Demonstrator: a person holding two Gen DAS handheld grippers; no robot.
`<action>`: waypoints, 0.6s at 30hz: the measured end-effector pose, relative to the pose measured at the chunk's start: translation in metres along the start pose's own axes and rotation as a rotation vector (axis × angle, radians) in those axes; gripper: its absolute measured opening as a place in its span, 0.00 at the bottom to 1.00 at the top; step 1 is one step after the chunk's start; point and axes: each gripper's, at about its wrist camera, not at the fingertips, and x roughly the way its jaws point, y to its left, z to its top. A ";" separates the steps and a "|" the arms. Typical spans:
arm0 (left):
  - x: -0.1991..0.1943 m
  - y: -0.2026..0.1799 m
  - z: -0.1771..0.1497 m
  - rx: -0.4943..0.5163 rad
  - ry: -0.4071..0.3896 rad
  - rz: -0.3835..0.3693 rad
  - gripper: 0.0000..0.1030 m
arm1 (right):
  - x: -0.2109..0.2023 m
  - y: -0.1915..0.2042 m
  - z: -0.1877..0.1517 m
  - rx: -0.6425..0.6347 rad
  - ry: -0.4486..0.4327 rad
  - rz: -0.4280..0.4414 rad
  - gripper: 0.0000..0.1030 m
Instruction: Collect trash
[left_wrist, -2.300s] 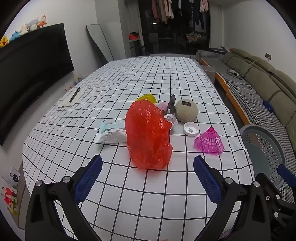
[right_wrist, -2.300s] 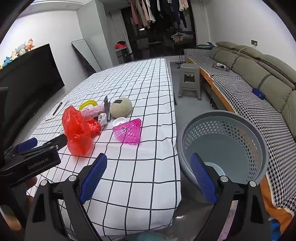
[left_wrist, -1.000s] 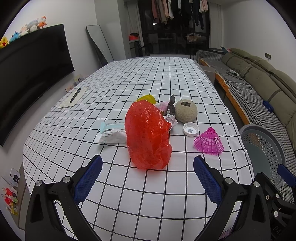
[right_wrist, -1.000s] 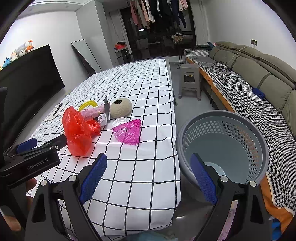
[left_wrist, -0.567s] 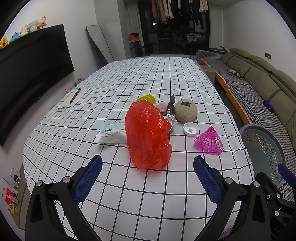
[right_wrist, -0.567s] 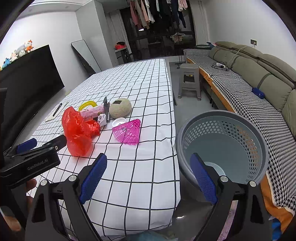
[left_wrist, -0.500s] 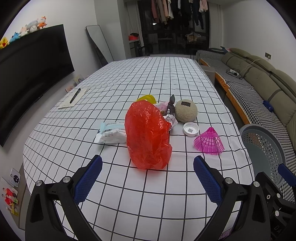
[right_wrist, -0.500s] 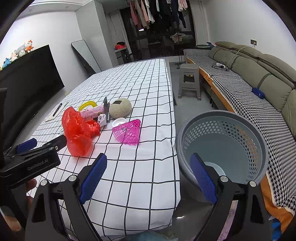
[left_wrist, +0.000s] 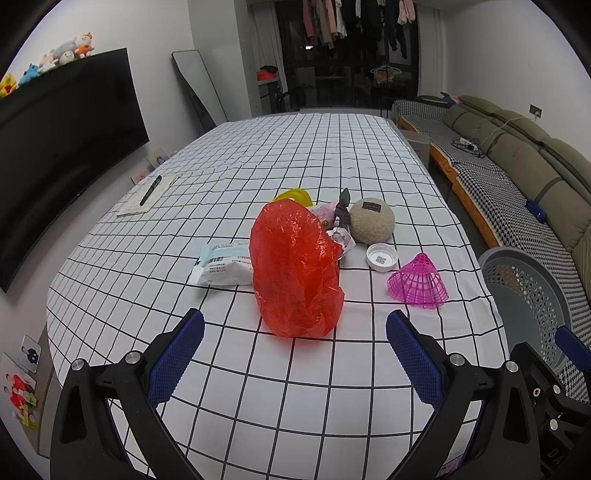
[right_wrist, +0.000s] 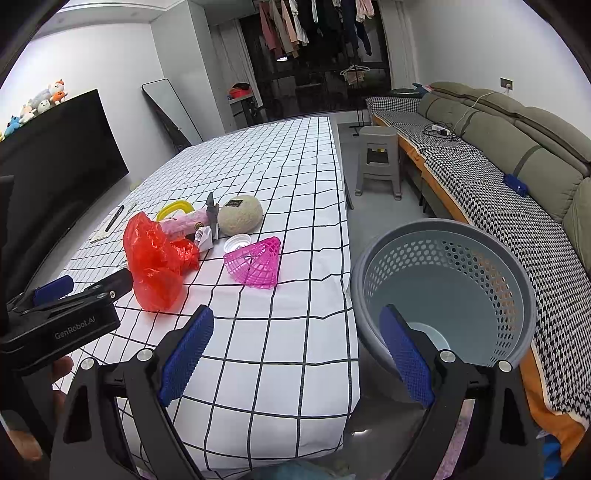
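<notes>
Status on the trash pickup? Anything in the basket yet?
Nothing done yet: the grey basket beside the table looks empty. In hand: nothing; left gripper and right gripper are both open. Left to collect on the checked tablecloth: red plastic bag, white packet, crumpled paper, white lid, pink mesh cone.

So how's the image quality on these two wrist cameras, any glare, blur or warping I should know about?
Left wrist view: sharp, evenly lit by room light; fisheye bends the checked tablecloth lines, corners black; sheen on the red plastic bag. Right wrist view: same warping, the grey basket rim bulges; the floor below it shows a small bright reflection; no motion blur.
</notes>
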 end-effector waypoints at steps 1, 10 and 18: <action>0.000 0.000 0.000 0.001 0.000 0.001 0.94 | 0.000 0.000 0.000 0.001 0.000 0.000 0.85; 0.000 0.000 0.000 0.001 -0.001 -0.001 0.94 | 0.000 0.000 0.000 0.001 0.001 0.001 0.85; 0.001 -0.002 -0.001 0.004 -0.002 -0.003 0.94 | 0.001 0.000 0.000 0.001 0.004 0.002 0.85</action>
